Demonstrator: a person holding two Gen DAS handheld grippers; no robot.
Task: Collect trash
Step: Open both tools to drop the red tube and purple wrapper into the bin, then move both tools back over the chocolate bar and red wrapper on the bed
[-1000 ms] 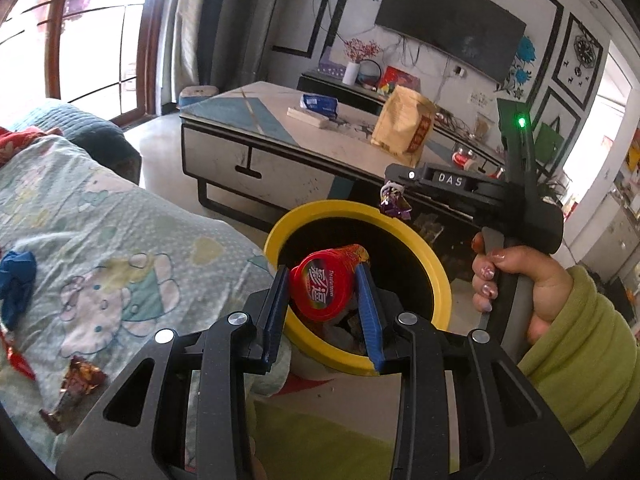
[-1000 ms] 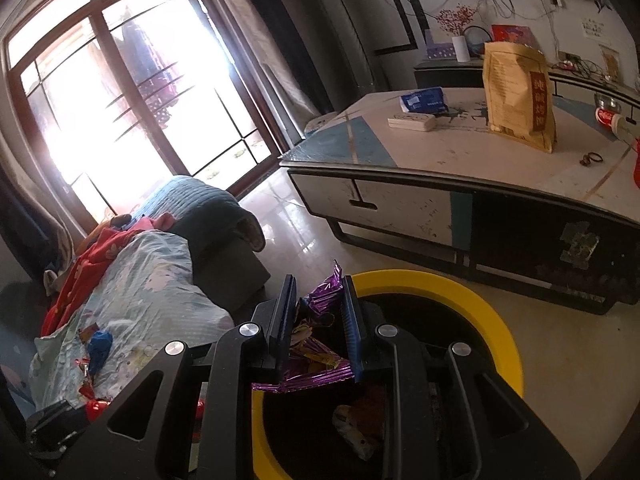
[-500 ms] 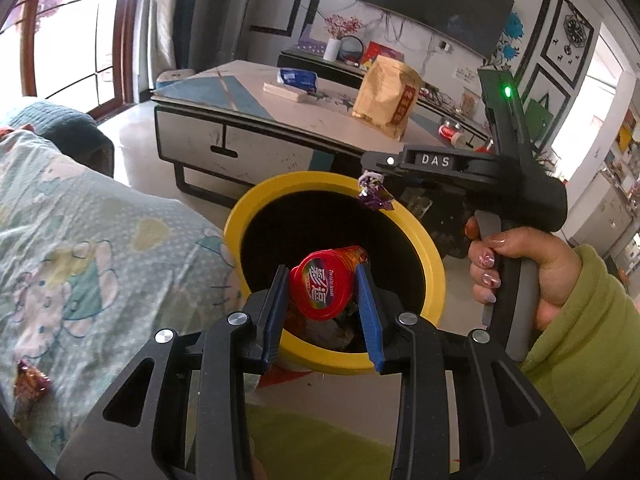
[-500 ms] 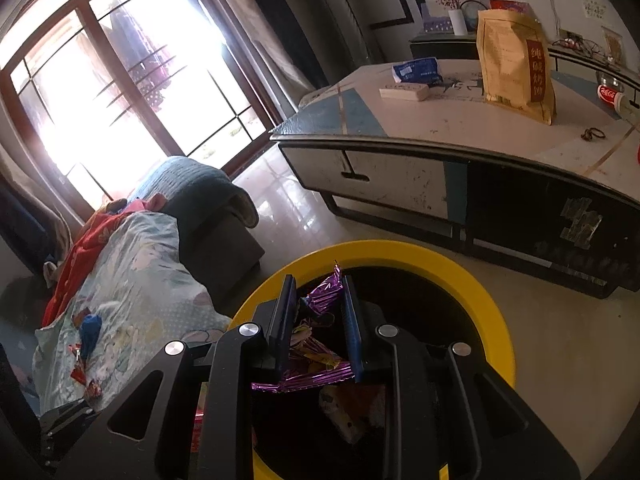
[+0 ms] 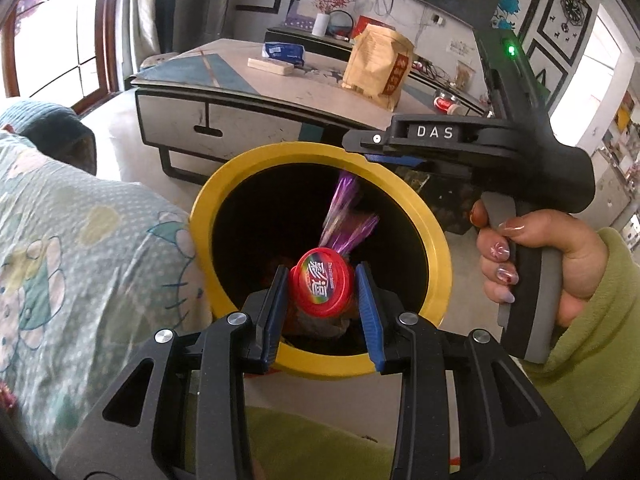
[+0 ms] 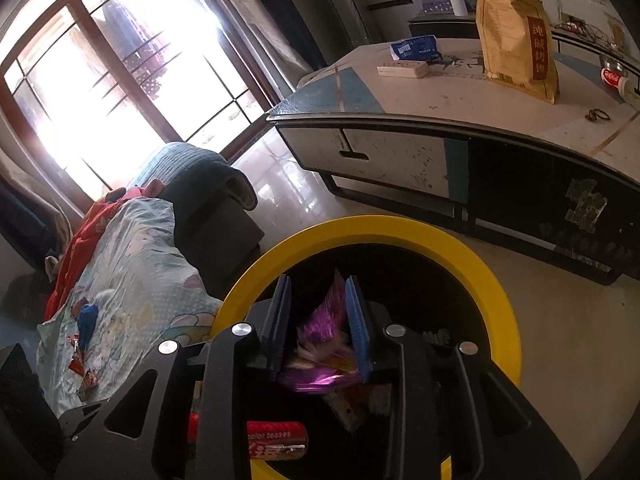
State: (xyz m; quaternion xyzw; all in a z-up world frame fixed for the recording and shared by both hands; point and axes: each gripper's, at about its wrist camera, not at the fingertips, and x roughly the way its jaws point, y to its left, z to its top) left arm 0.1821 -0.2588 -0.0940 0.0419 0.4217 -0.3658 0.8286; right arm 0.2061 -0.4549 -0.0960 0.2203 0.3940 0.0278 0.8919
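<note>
A round bin with a yellow rim (image 5: 224,200) (image 6: 492,264) stands on the floor beside the bed. My left gripper (image 5: 322,284) is shut on a red snack tube (image 5: 322,288) and holds it over the bin's near edge. My right gripper (image 6: 318,312) is over the bin with its jaws apart. A purple foil wrapper (image 6: 320,324) is blurred between its fingers and shows falling inside the bin in the left wrist view (image 5: 344,216). More trash (image 6: 276,440) lies in the bin.
The bed with a cartoon-print quilt (image 5: 60,248) (image 6: 132,264) carries several small wrappers (image 6: 82,364) and a blue scrap (image 6: 88,316). A low coffee table (image 5: 256,92) (image 6: 460,128) with a paper bag (image 6: 516,40) stands behind the bin.
My right gripper has opened and let go of the purple wrapper, which is dropping into the bin. My left gripper has moved further over the bin with the red tube.
</note>
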